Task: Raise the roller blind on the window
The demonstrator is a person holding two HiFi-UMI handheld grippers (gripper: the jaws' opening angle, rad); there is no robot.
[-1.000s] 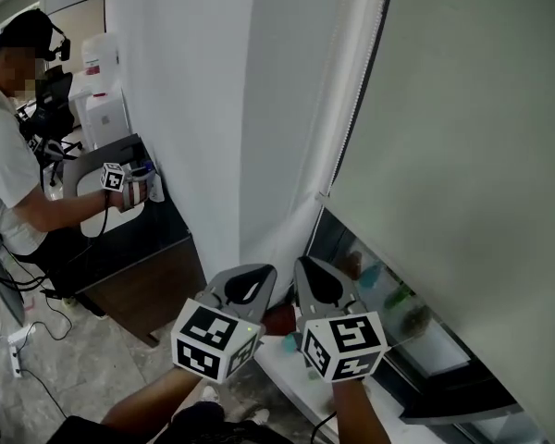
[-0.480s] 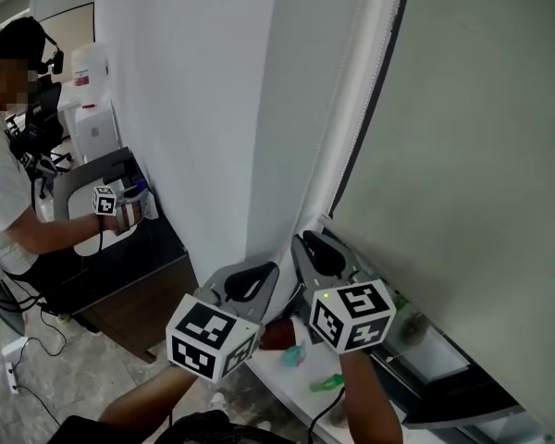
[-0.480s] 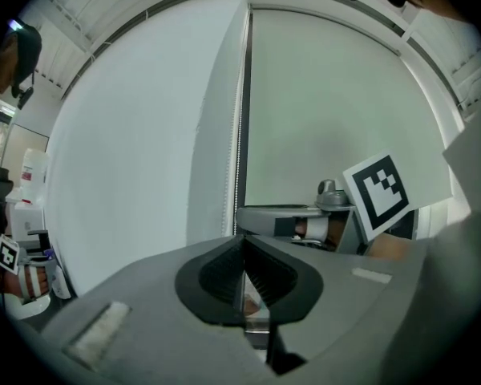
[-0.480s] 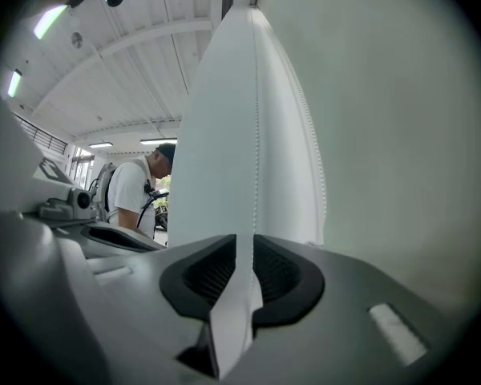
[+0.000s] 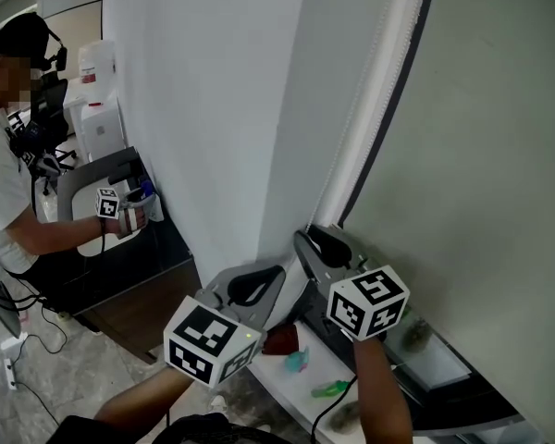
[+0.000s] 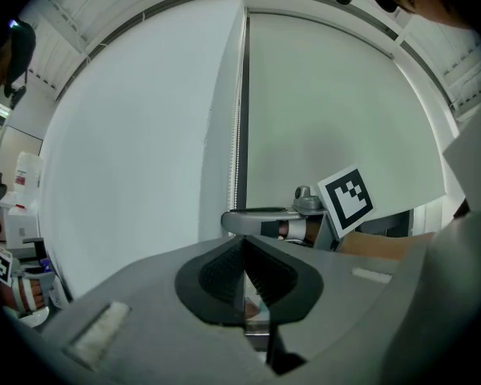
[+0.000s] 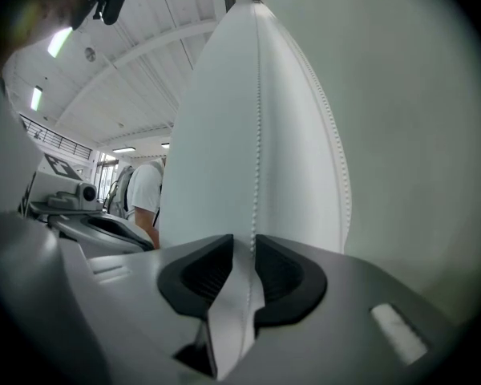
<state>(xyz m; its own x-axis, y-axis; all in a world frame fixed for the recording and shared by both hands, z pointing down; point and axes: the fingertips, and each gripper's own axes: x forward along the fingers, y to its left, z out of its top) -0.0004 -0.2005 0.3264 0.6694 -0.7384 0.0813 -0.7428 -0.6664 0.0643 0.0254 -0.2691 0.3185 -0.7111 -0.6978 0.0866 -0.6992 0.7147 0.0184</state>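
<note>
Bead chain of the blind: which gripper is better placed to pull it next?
Right. The right gripper has the bead chain between its opening fingers, so it could probably close and pull. The left gripper is shut.

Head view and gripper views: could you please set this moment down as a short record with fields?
Blind: roller blind mostly down over the window
Cord: bead chain hangs along the blind's left edge
Right side: right gripper jaws opening, bead chain running between them, not pinched
Left side: left gripper jaws together, nothing seen between them
Background: another person at a desk on the left
</note>
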